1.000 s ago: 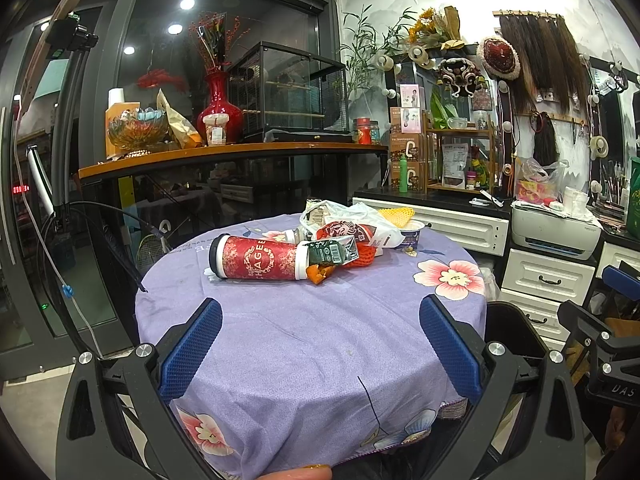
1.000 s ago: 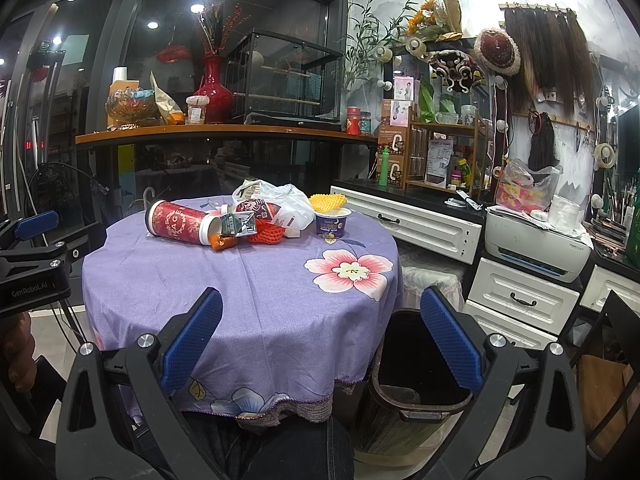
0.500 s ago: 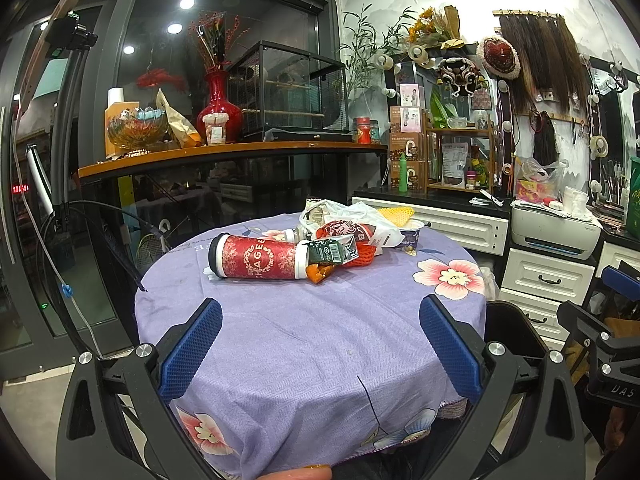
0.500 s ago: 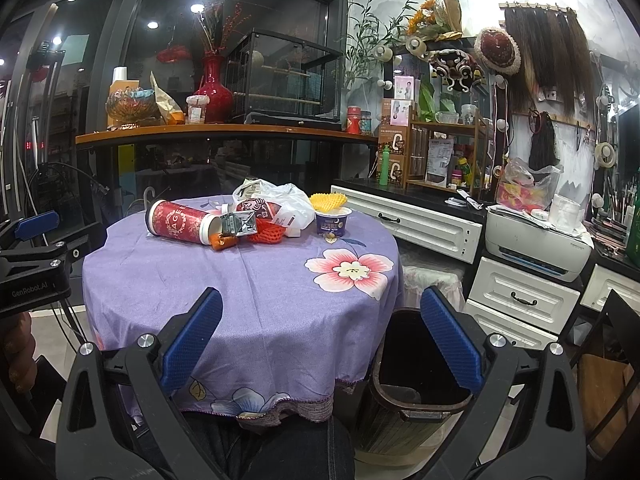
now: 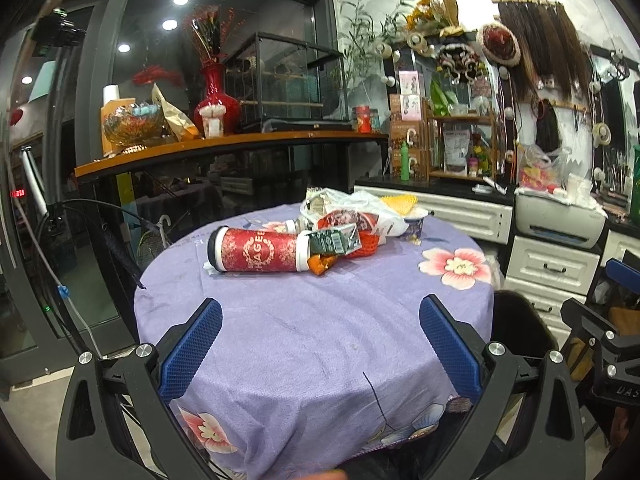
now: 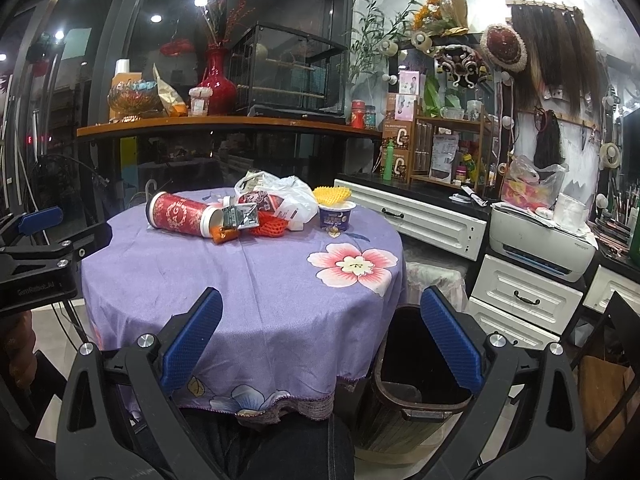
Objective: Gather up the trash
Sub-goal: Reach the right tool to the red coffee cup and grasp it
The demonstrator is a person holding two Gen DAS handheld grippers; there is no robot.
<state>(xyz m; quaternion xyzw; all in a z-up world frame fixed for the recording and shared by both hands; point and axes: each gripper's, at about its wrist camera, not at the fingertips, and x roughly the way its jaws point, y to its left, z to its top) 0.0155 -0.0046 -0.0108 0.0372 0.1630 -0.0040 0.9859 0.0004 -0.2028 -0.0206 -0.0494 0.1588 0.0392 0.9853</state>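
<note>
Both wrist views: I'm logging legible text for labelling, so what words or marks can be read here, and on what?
"AGE", partial, on the red canister lying on the table.
"DAS", cut off, on the right gripper's body.
"GenRobot.AI", small and faint, on the left gripper's body.
Green carton, yogurt cup, shelf boxes: print too small to read.

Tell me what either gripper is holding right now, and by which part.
Nothing is held. The left gripper and the right gripper are both open and empty, short of the trash; the red canister lies untouched on the purple tablecloth.
</note>
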